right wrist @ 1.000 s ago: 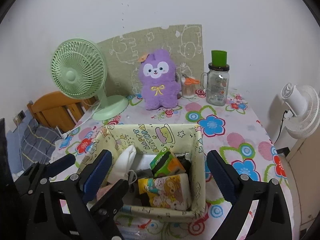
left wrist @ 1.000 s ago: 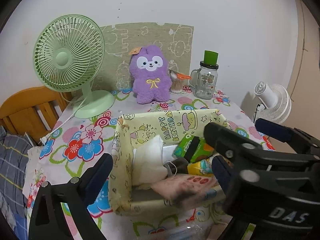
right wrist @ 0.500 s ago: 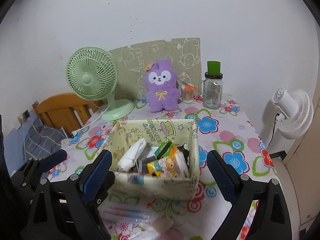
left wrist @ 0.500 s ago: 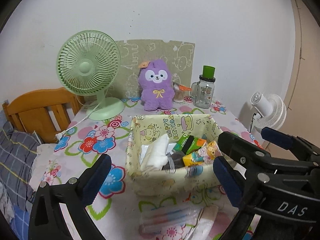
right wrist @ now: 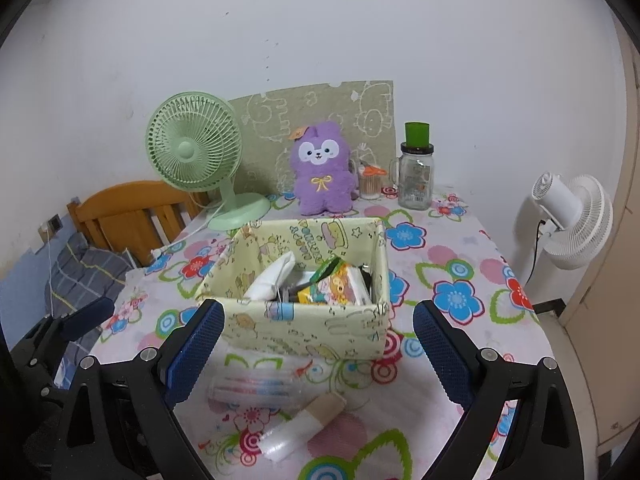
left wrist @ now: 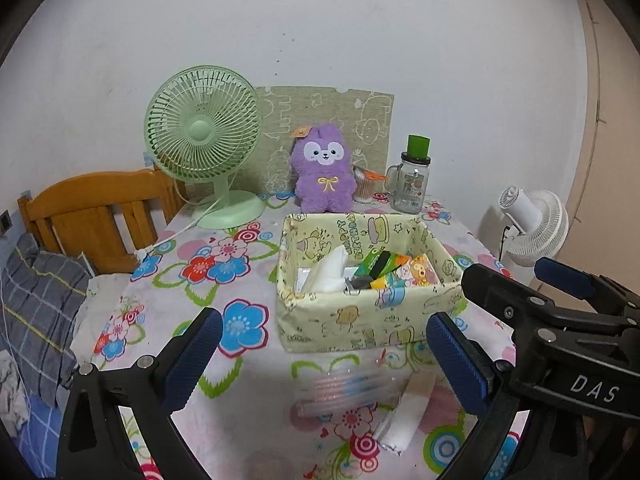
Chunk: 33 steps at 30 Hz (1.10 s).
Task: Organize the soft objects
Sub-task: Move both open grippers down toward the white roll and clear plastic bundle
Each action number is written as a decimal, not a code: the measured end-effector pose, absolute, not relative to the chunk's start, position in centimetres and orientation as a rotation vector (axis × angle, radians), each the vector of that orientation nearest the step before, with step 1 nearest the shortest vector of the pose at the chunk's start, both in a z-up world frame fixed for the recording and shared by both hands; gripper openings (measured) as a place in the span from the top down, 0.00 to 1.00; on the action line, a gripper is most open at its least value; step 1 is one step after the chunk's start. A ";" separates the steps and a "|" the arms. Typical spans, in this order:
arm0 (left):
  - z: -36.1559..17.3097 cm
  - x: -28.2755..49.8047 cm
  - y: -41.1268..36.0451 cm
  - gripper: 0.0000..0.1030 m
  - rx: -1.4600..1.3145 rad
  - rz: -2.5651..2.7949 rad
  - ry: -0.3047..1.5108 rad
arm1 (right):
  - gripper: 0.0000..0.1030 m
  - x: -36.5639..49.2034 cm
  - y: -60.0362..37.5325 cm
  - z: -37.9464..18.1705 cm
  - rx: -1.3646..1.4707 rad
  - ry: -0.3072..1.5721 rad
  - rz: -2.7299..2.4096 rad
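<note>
We hold both grippers above the near edge of the flowered table (right wrist: 460, 240), empty. Our left gripper (left wrist: 322, 354) has its fingers spread wide, and so does our right gripper (right wrist: 316, 354). The yellow fabric basket (right wrist: 308, 326) sits mid-table and holds a white tissue pack (right wrist: 270, 276), a cartoon-printed pack (right wrist: 340, 286) and a green packet (right wrist: 326, 267). Just in front of the basket lie a clear pack with pink and blue stripes (right wrist: 256, 390) and a small white and tan roll (right wrist: 304, 426), touching each other. A purple plush toy (right wrist: 322, 168) stands upright at the back, between a green fan (right wrist: 196, 152) and a glass jar (right wrist: 416, 172).
</note>
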<state>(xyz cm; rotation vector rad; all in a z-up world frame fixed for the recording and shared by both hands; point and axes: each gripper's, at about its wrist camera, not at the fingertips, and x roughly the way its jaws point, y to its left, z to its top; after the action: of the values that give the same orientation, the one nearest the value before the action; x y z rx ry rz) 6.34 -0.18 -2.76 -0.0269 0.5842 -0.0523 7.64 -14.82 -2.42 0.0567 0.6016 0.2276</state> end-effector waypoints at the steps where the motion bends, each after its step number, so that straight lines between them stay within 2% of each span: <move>1: -2.9 6.1 -0.1 0.00 -0.031 -0.053 0.586 | 0.06 7.3 -14.8 -2.5 0.055 0.600 0.228; 15: -4.8 4.7 -0.3 0.00 -0.030 -0.066 0.612 | 0.06 5.6 -14.5 -4.4 0.053 0.623 0.217; 33: -7.9 5.5 0.0 0.00 -0.014 -0.058 0.673 | 0.15 6.6 -13.9 -8.0 0.055 0.706 0.219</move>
<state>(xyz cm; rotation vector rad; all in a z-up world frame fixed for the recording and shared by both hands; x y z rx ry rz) 5.46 -0.01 -7.86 -0.0135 0.6726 -0.0582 6.59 -13.90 -7.98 0.0554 0.7055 0.2191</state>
